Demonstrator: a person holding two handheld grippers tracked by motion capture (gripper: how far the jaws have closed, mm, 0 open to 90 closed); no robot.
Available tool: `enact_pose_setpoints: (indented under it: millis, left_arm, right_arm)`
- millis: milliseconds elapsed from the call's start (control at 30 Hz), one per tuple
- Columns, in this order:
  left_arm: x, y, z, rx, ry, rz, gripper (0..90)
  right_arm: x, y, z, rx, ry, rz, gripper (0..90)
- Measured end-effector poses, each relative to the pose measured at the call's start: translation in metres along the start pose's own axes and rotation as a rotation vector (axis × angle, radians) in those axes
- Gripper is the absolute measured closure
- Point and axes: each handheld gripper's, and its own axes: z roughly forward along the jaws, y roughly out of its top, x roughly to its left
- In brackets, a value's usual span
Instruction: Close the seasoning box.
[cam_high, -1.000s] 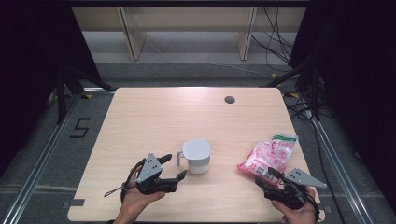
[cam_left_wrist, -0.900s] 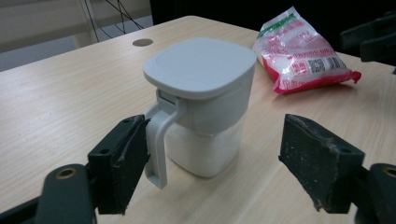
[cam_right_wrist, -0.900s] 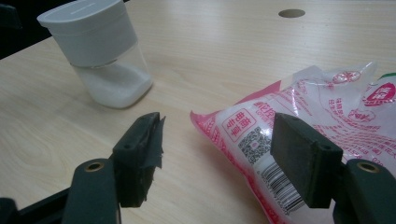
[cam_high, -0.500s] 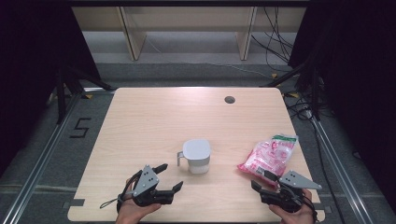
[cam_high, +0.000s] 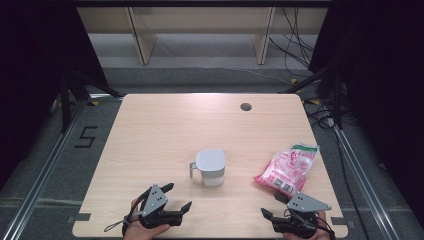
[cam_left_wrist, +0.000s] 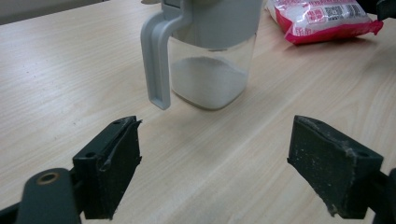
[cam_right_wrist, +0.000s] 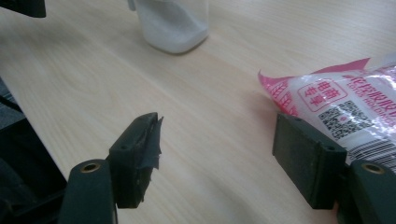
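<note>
While both the left gripper (cam_high: 176, 196) and right gripper (cam_high: 275, 205) were held wide and empty at the near edge, the lidded jug (cam_high: 210, 167) mid-table could be tipped if clipped at its handle (cam_left_wrist: 156, 60), and the pink packet (cam_high: 286, 170) pushed aside.
</note>
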Motion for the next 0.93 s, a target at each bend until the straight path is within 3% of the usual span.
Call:
enact_pose_setpoints:
  millis: [167,300,333,367,467,600,667,733,833,867,933]
  left_arm:
    - [-0.0056,-0.0053,0.0005,-0.012,-0.043,0.007,15.5]
    - [-0.0041,-0.0064,-0.0019,0.032,-0.025,0.037,15.3]
    - [-0.004,-0.007,-0.0018,0.026,-0.028,0.032,15.4]
    - [-0.0051,-0.008,-0.0017,0.008,-0.037,0.007,15.4]
    - [-0.0039,-0.0088,-0.0021,0.002,-0.04,-0.002,15.5]
    - [-0.002,-0.0087,-0.0034,0.006,-0.03,0.007,15.5]
    - [-0.0026,-0.0087,-0.0038,0.002,-0.024,-0.014,15.5]
    - [-0.0006,-0.0081,-0.0036,-0.005,-0.038,0.004,15.5]
    - [-0.0001,-0.0091,-0.0038,-0.002,-0.023,-0.015,15.5]
    - [0.0019,-0.0092,-0.0028,-0.009,-0.029,0.007,15.5]
    - [0.002,-0.0094,-0.003,0.001,-0.024,-0.003,15.5]
  right_arm:
    - [0.0033,-0.0019,0.0005,0.011,0.024,-0.018,32.4]
    - [0.0069,-0.004,-0.0014,0.024,0.009,-0.004,32.2]
    - [0.0087,-0.0045,-0.0017,0.029,0.012,0.007,32.1]
    - [0.0085,-0.0046,-0.0013,0.019,0.014,-0.025,31.8]
    - [0.0084,-0.0047,-0.0009,0.011,0.015,-0.043,31.7]
    - [0.0088,-0.0051,-0.0008,0.024,0.023,-0.022,31.7]
    - [0.0084,-0.0052,-0.0004,0.022,0.03,-0.017,31.7]
    - [0.0081,-0.0054,-0.0003,0.026,0.024,-0.021,31.7]
    - [0.0081,-0.0054,-0.0003,0.027,0.025,-0.02,31.7]
    - [0.0081,-0.0054,-0.0005,0.026,0.023,-0.021,31.7]
    - [0.008,-0.0054,-0.0005,0.026,0.024,-0.021,31.7]
